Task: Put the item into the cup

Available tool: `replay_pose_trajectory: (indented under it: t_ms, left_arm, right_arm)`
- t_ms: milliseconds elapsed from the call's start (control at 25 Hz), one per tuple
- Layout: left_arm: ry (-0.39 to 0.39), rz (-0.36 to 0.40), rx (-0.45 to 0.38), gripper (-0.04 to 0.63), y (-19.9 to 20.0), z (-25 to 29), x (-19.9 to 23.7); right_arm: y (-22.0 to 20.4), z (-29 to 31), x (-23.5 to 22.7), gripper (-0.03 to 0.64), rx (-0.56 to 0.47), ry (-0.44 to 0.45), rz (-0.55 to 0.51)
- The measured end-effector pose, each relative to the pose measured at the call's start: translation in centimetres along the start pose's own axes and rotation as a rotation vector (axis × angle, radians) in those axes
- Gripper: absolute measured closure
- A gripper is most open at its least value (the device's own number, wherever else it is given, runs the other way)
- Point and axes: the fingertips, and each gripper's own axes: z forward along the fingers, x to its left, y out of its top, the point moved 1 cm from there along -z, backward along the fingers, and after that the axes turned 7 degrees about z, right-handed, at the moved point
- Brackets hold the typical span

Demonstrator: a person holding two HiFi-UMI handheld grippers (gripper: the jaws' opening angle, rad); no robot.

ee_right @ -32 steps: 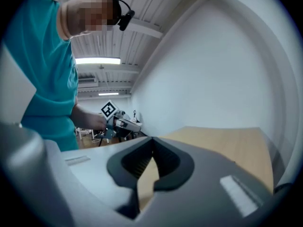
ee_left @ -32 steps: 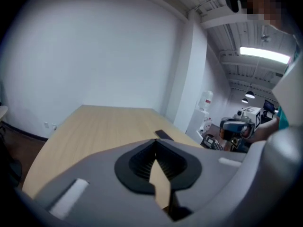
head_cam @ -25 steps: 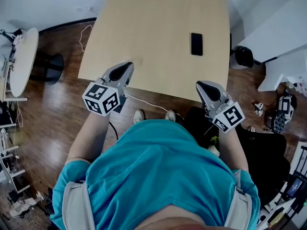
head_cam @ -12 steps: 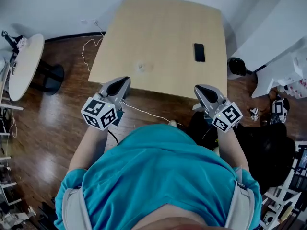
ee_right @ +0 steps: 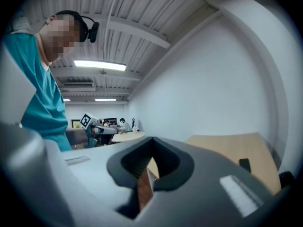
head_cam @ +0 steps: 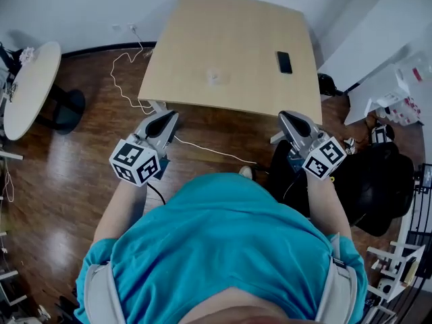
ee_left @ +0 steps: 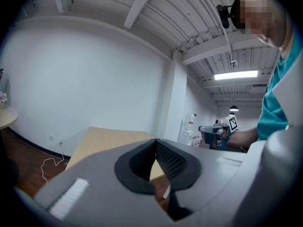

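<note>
Since a second ago the person has backed away: both grippers, then over the near edge of the worktop [head_cam: 236, 39], now hang above the wooden floor [head_cam: 67, 154], apart from that edge. The left gripper [head_cam: 169, 117] has its jaws pressed together with nothing between them. The right gripper [head_cam: 286, 117] is likewise closed and empty. A small clear thing [head_cam: 214, 77], too blurred to tell whether cup or item, sits near the worktop's middle. A dark phone [head_cam: 284, 62] lies to its right, well apart.
</note>
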Motion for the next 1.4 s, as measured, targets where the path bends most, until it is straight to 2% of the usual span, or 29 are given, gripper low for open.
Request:
replay_pose_trajectory:
  t_ms: [120,280,520,800,920,1120,1400]
  left_arm:
    - [-0.007,-0.013,-0.029,0.591,0.4,-1.6,-1.4]
    - [-0.026,0.003,-0.044,0.591,0.9,-2.0,-5.4]
    - [-0.029,0.021,-0.034,0.591,0.3,-1.7,-13.7]
    - [-0.057,0.018,-0.042,0.591,-1.2,-0.6,-25.2]
    - [-0.080,0.046,-0.034,0.591,-1.6,-0.9,-28.7]
    - [-0.084,0.104,-0.052,0.591,-1.8,-3.4,-30.2]
    - [-0.081,0.130,-0.040,0.591,-3.6,-7.6,-27.8]
  right_arm:
    - [0.5,-2.2,2.4,0.614,-0.003,-0.011,-0.028]
    - [0.7,-6.2,3.6,0.614,-0.028,-0.023,-0.028]
    - [-1.5,-13.8,4.9,0.614,-0.035,-0.001,-0.033]
    - [-6.2,-23.1,7.3,0.614,0.053,0.067,-0.096]
    - [-7.0,-25.3,8.2,0.614,0.048,0.090,-0.049]
    - [-8.2,-26.0,10.3,0.614,0.041,0.111,0.001]
    - [-8.2,-23.6,12.2,0.615,-0.004,0.092,0.069]
